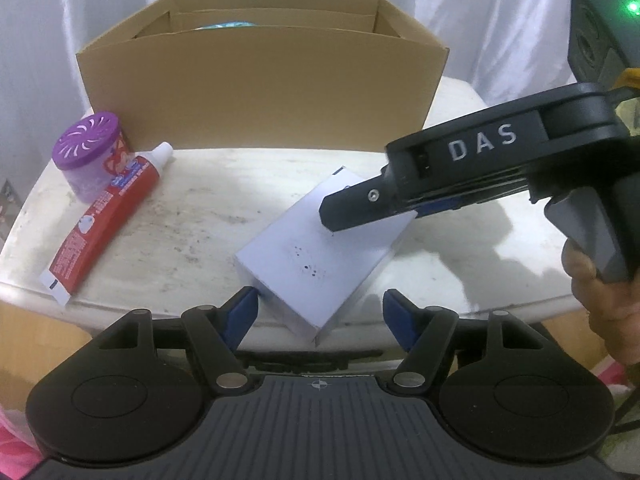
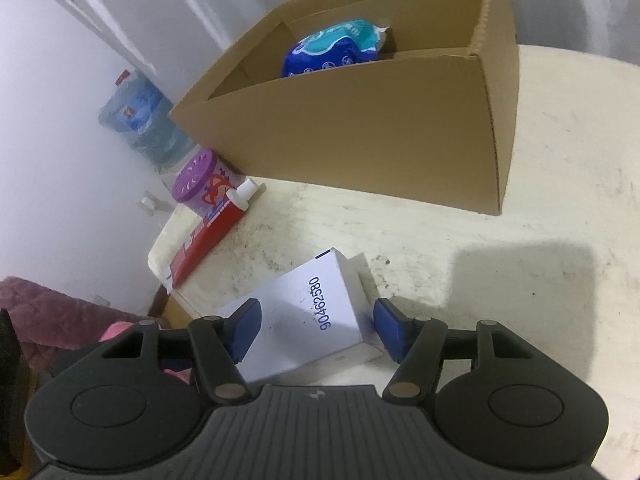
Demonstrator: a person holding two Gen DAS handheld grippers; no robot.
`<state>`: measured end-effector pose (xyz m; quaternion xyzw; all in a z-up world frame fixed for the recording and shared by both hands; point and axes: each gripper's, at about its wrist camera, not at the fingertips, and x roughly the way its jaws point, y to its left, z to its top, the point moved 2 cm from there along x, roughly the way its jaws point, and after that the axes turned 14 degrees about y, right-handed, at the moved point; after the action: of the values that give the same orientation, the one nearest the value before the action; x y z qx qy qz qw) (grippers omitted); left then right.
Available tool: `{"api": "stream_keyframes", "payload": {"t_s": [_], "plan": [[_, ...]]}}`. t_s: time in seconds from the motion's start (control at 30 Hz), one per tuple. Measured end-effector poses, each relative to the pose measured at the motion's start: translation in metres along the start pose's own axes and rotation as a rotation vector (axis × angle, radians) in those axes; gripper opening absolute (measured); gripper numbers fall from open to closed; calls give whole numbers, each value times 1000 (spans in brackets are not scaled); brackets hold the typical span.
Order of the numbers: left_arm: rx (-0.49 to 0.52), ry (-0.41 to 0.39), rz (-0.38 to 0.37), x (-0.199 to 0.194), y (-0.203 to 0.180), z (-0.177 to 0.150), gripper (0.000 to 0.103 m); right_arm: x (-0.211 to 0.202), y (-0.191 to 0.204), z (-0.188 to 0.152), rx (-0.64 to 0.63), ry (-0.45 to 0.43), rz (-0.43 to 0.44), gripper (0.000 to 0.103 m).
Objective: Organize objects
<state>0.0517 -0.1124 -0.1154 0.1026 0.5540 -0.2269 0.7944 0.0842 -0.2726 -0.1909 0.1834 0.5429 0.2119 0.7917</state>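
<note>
A white carton lies slantwise on the pale table, its near end past the front edge. My left gripper is open around that near end: the left pad sits at the carton's corner and a gap shows on the right. My right gripper comes in from the right over the carton's far end. In the right wrist view the carton, printed with a number, sits between the open right gripper; the left finger overlaps its top face. A red toothpaste tube and a purple-lidded freshener jar rest at the left.
An open cardboard box stands at the back of the table, with a blue packet inside. A large water bottle stands beyond the table's left corner. A person's hand holds the right gripper's handle. Pink cloth lies below the table.
</note>
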Motion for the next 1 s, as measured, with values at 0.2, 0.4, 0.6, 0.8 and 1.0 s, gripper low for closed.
{"api": "stream_keyframes", "payload": {"t_s": [0.2, 0.4, 0.6, 0.8, 1.0], "plan": [[-9, 29, 10, 5, 5, 2, 73, -2, -2, 0, 5, -10, -1, 65], [-23, 31, -3, 8, 7, 3, 73, 4, -4, -3, 14, 4, 10, 66], [-3, 28, 19, 9, 3, 4, 73, 6, -3, -4, 17, -1, 8, 66], [-1, 35, 30, 7, 1, 3, 73, 6, -1, -6, 14, -1, 2, 66], [-3, 38, 46, 8, 3, 2, 73, 7, 2, -10, 12, 14, 15, 66]]}}
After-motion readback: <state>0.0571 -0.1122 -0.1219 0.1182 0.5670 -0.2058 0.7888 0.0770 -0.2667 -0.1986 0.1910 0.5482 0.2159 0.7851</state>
